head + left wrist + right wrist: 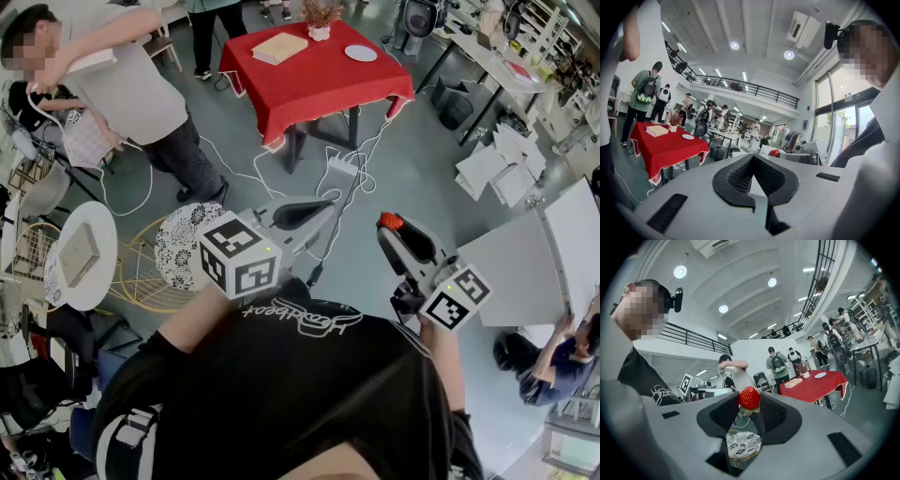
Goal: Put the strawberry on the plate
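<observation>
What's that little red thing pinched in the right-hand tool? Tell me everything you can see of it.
It is a strawberry: bright red, glossy and dotted with seeds, with a pale leafy cap at its lower end. The right gripper holds it near the tips of its jaws, with the black ribbed pads pressing on either side. It is up in the air, and nothing else touches it.
</observation>
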